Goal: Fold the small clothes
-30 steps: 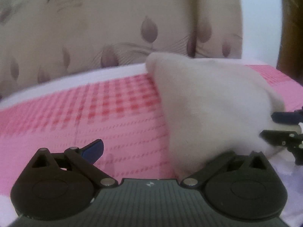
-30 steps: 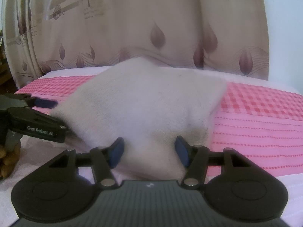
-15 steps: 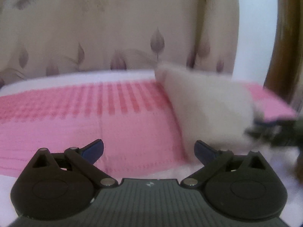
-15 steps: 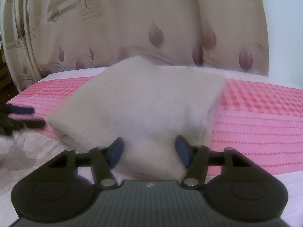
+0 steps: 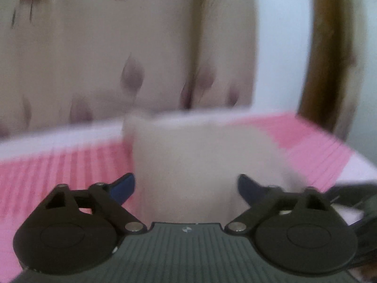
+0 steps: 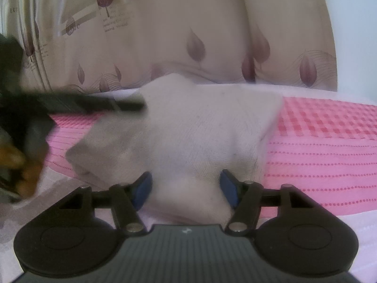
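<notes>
Between both hand-held grippers lies the white cloth (image 6: pixel 207 136): left (image 5: pixel 186 188) closing, right (image 6: pixel 186 186) opening.

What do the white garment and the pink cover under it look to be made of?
Garment: soft matte knit, probably cotton; fine ribbed weave shows, and it bunches limply. Cover: woven cloth, matte, with a checked band and dotted stitch rows; fibre unclear.

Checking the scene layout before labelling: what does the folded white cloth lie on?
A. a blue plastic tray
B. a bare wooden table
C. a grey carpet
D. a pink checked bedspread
D: the folded white cloth rests on the pink checked bedspread, which shows on both sides of it.
</notes>
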`<state>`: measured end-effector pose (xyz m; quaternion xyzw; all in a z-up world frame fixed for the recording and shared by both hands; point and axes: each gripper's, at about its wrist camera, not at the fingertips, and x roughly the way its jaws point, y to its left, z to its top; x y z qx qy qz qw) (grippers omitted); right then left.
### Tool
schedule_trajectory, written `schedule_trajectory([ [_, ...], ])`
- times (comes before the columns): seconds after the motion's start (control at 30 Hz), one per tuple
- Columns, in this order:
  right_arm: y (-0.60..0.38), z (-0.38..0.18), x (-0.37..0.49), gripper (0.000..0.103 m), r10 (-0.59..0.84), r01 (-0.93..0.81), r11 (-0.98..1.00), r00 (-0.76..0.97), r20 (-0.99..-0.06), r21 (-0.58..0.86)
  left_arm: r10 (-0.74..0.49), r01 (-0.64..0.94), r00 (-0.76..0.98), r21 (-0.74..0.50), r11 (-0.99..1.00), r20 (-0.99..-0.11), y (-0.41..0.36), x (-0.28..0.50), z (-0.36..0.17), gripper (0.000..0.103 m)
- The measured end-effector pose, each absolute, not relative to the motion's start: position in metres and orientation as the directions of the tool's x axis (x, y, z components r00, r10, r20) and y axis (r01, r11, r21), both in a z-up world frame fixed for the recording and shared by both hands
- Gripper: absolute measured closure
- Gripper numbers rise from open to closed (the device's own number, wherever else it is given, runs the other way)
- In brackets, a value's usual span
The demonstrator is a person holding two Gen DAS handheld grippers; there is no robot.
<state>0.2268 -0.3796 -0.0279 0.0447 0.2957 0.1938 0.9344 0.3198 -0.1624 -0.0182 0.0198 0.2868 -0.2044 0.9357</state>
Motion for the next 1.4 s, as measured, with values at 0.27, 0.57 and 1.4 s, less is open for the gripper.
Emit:
schedule_trajectory([
  [0.27,-0.417,0.005,0.223,0.036,0.37,-0.249,0.903,0.865,-0.339,0.35,-0.432,0.307,0.709,-0.307,0.901,-0.557,-0.133,0.326,-0.045,0.005],
  [0.57,-0.391,-0.023,0.349,0.042,0.288,-0.228,0.958,0.767,-0.573,0.176,-0.418,0.287,0.714,-0.31,0.906,-0.562,-0.13,0.329,-0.044,0.0],
  [1.4,-0.438,-0.038,0.295,0.0,0.457,-0.143,0.84,0.708,-0.539,0.524,-0.379,0.281,0.735,-0.256,0.925,-0.562,-0.135,0.324,-0.043,0.0],
])
